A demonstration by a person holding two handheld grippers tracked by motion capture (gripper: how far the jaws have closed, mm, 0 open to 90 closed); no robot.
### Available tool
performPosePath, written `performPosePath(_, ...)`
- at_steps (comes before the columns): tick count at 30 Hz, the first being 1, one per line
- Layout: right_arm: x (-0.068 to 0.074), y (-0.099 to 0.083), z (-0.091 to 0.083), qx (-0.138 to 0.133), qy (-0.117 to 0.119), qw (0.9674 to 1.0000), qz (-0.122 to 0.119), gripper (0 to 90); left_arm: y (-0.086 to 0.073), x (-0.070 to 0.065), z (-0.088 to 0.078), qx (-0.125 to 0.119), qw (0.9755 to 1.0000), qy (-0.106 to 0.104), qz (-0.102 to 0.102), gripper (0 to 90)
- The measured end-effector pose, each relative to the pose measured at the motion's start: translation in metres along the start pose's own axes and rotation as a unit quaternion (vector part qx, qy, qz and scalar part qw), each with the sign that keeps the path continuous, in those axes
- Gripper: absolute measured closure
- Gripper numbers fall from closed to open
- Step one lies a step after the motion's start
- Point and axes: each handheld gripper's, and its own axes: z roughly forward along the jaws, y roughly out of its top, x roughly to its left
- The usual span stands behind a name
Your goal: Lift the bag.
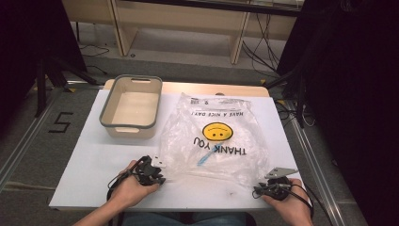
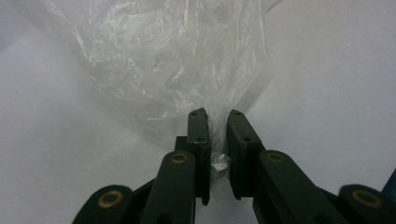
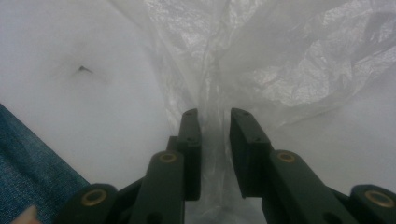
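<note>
Gripping: both grippers hold the near edge of a clear plastic bag [image 1: 214, 141] on the white desk [image 1: 89, 165].
Bag: spread flat over the middle and right of the desk, crinkled, printed with a yellow smiley and the words "THANK YOU" and "HAVE A NICE DAY", upside down as the high view shows them.
Bag contents: something thin and blue shows through the plastic near the left corner; too small to tell what it is.
Left gripper [image 2: 217, 122]: at the bag's near left corner, jaws drawn close together with a bunched strip of plastic between them; the film fans out beyond the tips.
Left hand [image 1: 129, 186]: rests on the desk's near edge, cable trailing from the gripper.
Right gripper [image 3: 215, 120]: at the bag's near right corner, jaws narrowed on a gathered fold of plastic that runs up between them.
Right hand [image 1: 289, 200]: at the near right corner of the desk, grey plate on top of its gripper.
Bin [image 1: 153, 101]: cream with a grey rim, on the far left of the desk, just beside the bag's left edge.
Cloth: blue denim shows at the lower left of the right gripper view, beyond the desk's edge.
</note>
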Motion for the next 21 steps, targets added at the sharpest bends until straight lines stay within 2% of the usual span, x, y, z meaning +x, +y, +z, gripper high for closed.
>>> performPosePath(12, -0.006, -0.001, 0.0001, -0.005, 0.013, 0.9998, 0.014, 87.8, 0.0008, 0.0, 0.0009, -0.004, 1.0, -0.006, 0.003, 87.4)
performPosePath(16, -0.0054, -0.0007, -0.0004, -0.005, 0.012, 0.9998, 0.014, 89.3, 0.0006, 0.0003, 0.0007, -0.006, 0.9999, -0.008, 0.011, 88.1)
performPosePath(21, -0.0052, -0.0004, -0.0015, -0.008, 0.006, 0.9999, 0.012, 89.8, 0.0004, 0.0012, 0.0001, -0.011, 0.9999, -0.008, 0.008, 88.3)
